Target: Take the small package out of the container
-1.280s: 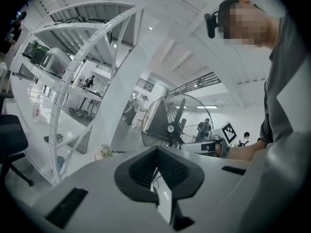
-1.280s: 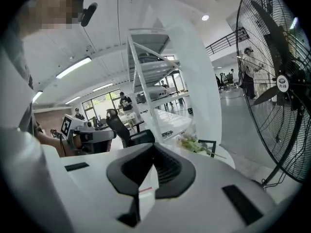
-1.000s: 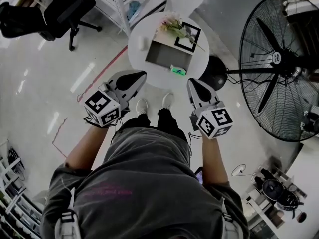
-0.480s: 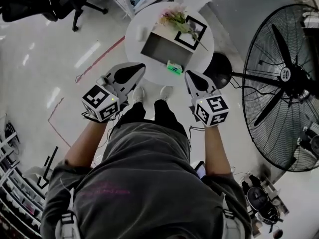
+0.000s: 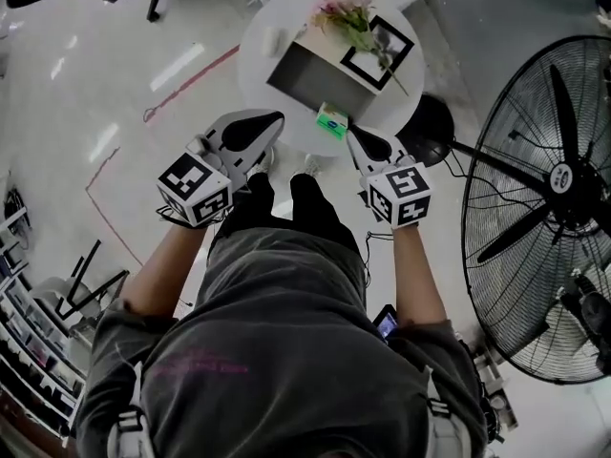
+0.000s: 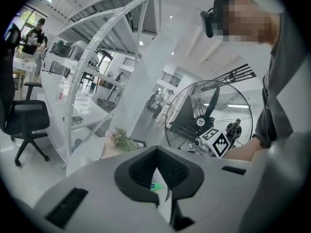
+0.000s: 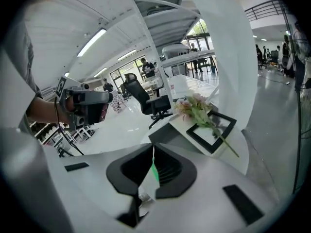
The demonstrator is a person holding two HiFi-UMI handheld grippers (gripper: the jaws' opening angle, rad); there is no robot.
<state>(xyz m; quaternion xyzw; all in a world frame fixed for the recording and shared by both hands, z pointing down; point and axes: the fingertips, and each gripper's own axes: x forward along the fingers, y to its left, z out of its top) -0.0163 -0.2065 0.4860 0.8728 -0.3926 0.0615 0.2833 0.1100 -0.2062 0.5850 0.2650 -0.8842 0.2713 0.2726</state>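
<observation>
Small green package (image 5: 332,120) is lying on the round white table (image 5: 258,74), close to its near edge and just beside the near corner of the grey open box (image 5: 307,84). From the head view it is looking as if it is sitting outside the box rather than inside. The angle is not settling that.

The package is showing as a flat little packet, bright green with a paler top face. Any print on it is too small to read. My guess is that it is light and easy to pinch by its edges.

The box is standing mid-table with its open top facing up. Behind it, a spray of flowers (image 5: 348,15) is lying across a black-bordered frame (image 5: 382,51).

Right tongs (image 5: 358,139) are hanging at the table's edge, near the package and pointing toward it, jaws pressed together and empty. Left tongs (image 5: 272,120) are hanging on the other side, a little further off, tips also meeting, nothing between them. In both gripper views a sliver of green is showing past the jaws, so both are likely being lined up on the package. They are needing to open before any pinch.

A big floor fan (image 5: 554,198) is standing to the right, well apart.
</observation>
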